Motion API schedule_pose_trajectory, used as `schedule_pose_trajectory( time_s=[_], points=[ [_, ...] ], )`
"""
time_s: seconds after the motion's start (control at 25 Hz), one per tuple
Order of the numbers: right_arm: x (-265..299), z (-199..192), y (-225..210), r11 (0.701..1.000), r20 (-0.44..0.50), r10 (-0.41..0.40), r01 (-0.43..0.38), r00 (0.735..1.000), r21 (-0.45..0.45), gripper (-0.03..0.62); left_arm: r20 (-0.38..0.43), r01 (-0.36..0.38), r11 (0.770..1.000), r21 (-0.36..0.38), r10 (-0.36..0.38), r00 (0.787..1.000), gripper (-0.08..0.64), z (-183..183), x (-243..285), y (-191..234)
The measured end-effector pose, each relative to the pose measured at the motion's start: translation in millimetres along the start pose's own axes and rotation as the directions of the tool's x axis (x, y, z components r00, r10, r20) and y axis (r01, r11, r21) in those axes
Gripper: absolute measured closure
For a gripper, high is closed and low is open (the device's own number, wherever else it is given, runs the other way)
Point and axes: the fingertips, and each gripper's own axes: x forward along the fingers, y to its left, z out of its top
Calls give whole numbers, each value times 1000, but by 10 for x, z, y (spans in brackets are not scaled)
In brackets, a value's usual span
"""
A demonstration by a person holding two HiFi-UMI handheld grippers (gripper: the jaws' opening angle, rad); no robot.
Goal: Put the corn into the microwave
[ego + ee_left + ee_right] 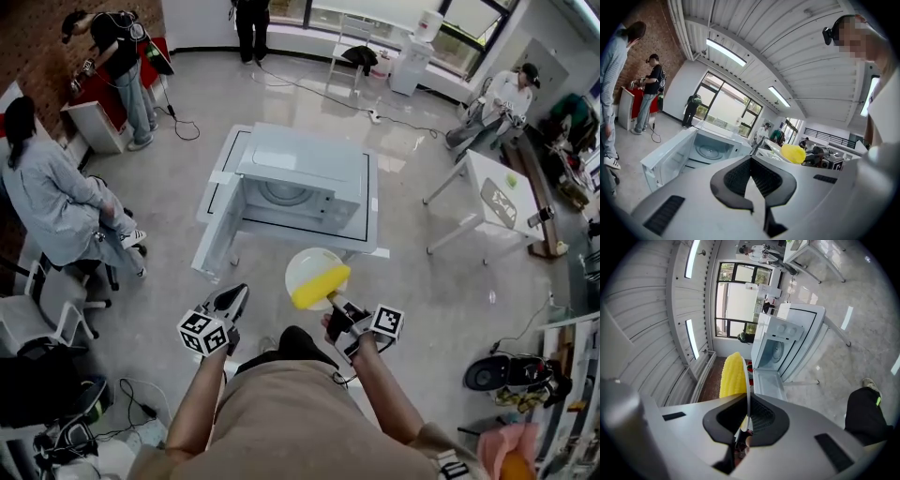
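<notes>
Corn (321,285), bright yellow, rides a plate (302,264) the right tongs (335,301) clench; left tongs (240,292) closed.

A glossy pale grey floor (441,300) runs to a brick wall (33,52) at far left and tall windows (724,102) along the far side. A white table (487,187) stands at right, office chairs (42,323) at near left, and strip lights (725,52) glow on the ribbed white ceiling (787,47).
</notes>
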Motion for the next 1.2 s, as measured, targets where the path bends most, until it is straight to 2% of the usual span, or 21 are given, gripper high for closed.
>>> schedule_pose_trajectory(
  time_s=[0.2, 0.52, 0.76, 0.96, 1.2],
  points=[
    [42, 63, 16, 1000, -28, 19, -19, 999, -14, 577, 5, -18, 1000, -6, 18, 1000, 554, -42, 3, -59],
    [93, 267, -48, 1000, -96, 25, -26, 995, -9, 577, 11, -90, 996, -9, 90, 996, 554, 10, 148, -28],
    [8, 720, -27, 1000, -143, -6, 4, 990, -13, 577, -7, -137, 991, -14, 136, 991, 554, 125, 602, -161],
    [-28, 1179, -125, 997, -186, -32, 17, 982, -82, 577, -16, -177, 984, 0, 177, 984, 554, 141, 975, -253],
    [63, 1370, -286, 999, -219, -32, 23, 975, -43, 577, -8, -235, 972, -23, 235, 972, 554, 47, 1141, -279]
  ],
)
